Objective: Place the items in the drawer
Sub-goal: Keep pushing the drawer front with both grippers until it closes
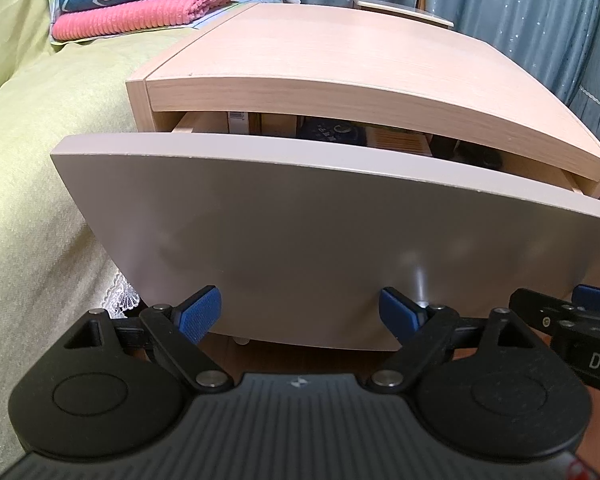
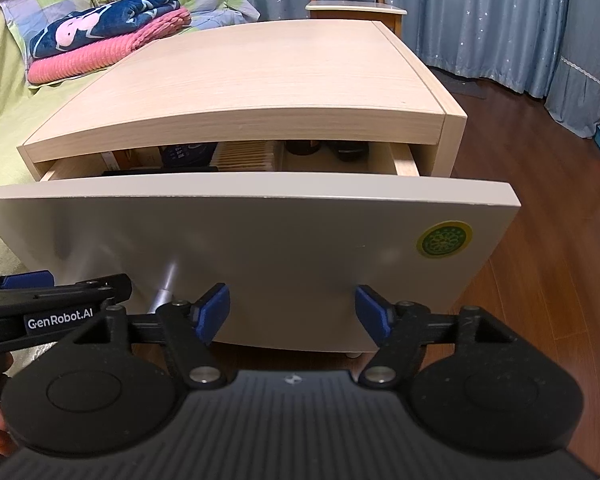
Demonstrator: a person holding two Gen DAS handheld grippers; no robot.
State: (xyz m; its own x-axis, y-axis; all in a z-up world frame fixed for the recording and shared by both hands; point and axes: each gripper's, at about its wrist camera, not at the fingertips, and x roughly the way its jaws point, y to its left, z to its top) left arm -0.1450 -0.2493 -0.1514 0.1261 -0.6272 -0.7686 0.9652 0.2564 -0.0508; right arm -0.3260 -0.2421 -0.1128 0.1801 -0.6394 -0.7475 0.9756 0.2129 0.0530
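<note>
Left wrist view: left claw point(image 1: 300, 312) and right claw point(image 2: 292, 312) are held apart, empty; drawer front point(image 1: 320, 240) could be pushed askew and jammed.

Drawer front point(image 2: 260, 240) glossy; nightstand top point(image 2: 260, 64) matt, probably laminate.

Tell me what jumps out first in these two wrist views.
The pale drawer front fills the middle of both views, pulled part-way out of the light wood nightstand, with dark items just visible in the gap behind it. Both grippers, left gripper and right gripper, sit low in front of it with jaws open and empty. A round green-and-yellow sticker marks the front's right side, and folded pink and navy blankets lie on the bed, upper left.
</note>
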